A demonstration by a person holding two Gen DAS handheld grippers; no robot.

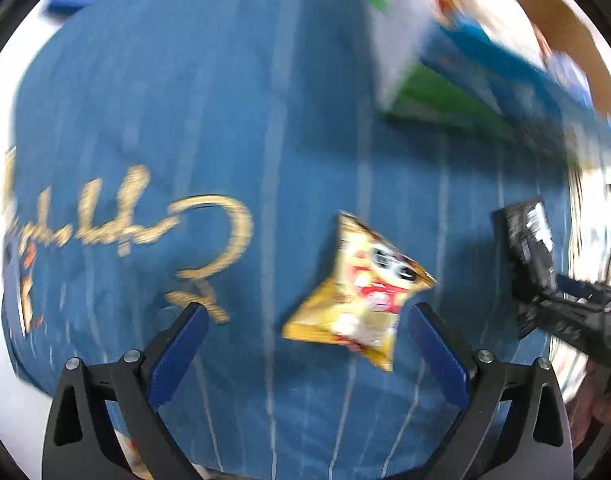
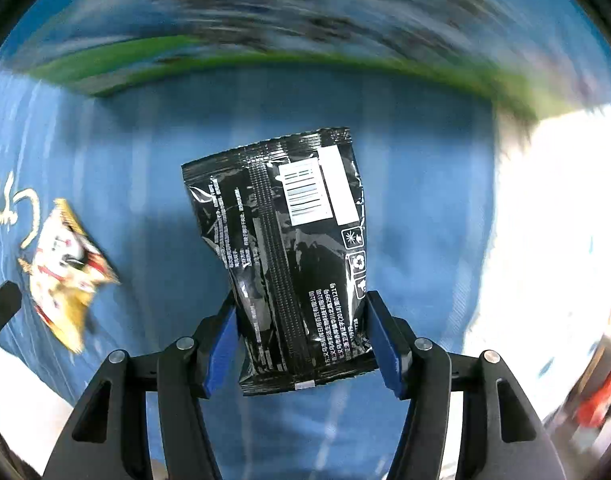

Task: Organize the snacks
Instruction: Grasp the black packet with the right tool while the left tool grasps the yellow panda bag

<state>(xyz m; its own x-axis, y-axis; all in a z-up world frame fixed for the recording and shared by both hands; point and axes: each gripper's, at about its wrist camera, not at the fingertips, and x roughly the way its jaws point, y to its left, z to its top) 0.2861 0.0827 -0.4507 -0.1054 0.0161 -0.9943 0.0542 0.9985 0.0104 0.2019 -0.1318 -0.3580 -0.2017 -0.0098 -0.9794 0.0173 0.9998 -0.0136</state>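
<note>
A small yellow snack packet [image 1: 361,296] lies on the blue cloth [image 1: 185,100], just ahead of my open left gripper [image 1: 309,312] and close to its right finger. The same yellow packet [image 2: 65,276] shows blurred at the left of the right wrist view. My right gripper [image 2: 301,320] is shut on a black snack bag [image 2: 281,240], back side up with a white barcode label, held above the cloth. That black bag [image 1: 525,256] and the right gripper's frame appear at the right edge of the left wrist view.
A green-edged box [image 1: 437,100] with blue and white packages stands at the back right, blurred by motion. It shows as a green band [image 2: 225,60] across the top of the right wrist view. Gold script [image 1: 145,224] is stitched on the cloth at the left.
</note>
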